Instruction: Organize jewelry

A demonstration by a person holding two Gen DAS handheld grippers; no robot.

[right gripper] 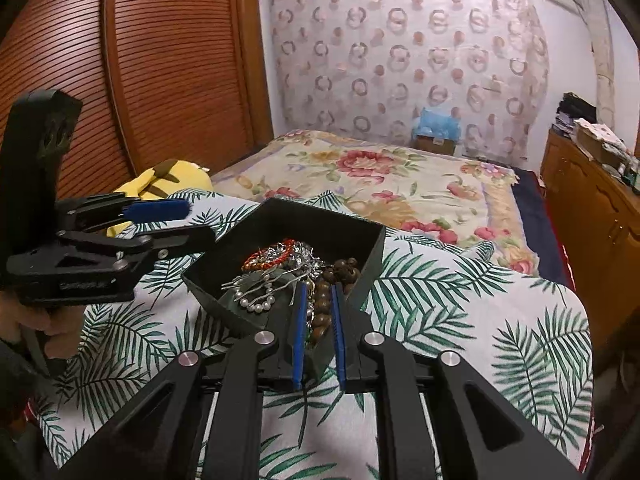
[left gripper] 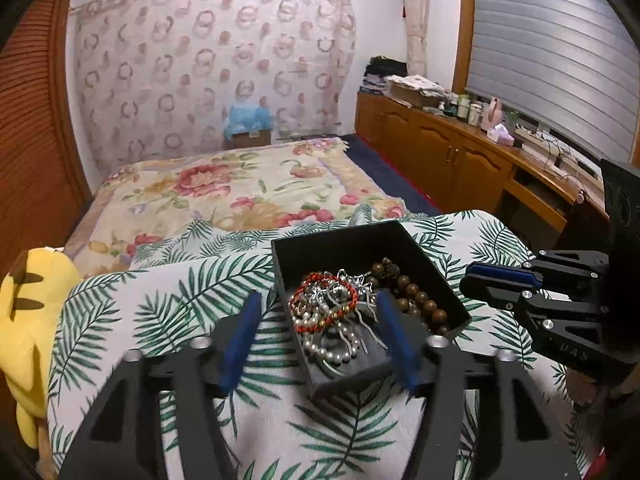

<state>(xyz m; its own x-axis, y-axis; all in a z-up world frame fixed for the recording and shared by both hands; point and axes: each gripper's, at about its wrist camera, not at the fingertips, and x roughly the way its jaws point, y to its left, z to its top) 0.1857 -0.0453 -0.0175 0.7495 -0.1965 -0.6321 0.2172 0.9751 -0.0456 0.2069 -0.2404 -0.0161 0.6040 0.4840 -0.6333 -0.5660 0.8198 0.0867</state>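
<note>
We are holding the left gripper (left gripper: pixel 318 338) with its jaws spread wide, one blue pad outside the near-left wall of the black box (left gripper: pixel 436 256) and the other over the jewelry inside, neither pressing on anything. We are keeping the right gripper (right gripper: pixel 318 332) narrow, its two blue pads just apart at the box's near corner; brown wooden beads (right gripper: pixel 320 304) are showing in the gap, but we cannot tell whether the pads are pinching them or only framing them.

Inside the box the jewelry is lying in one tangle: a pearl bracelet (left gripper: pixel 332 350) nearest us, a red-and-gold cord bracelet (left gripper: pixel 324 296) above it, silver chains (left gripper: pixel 348 284) across the middle, and the wooden beads running along the right wall. The box is sitting on a palm-leaf cloth (left gripper: pixel 180 304), with a yellow plush toy (left gripper: pixel 28 320) at the left edge and a floral bedspread (left gripper: pixel 248 184) beyond.

We judge that we are at the picking stage, with sorting not yet under way. The next move calls for closing on a single strand and lifting slowly, so the chains are not dragged along.
</note>
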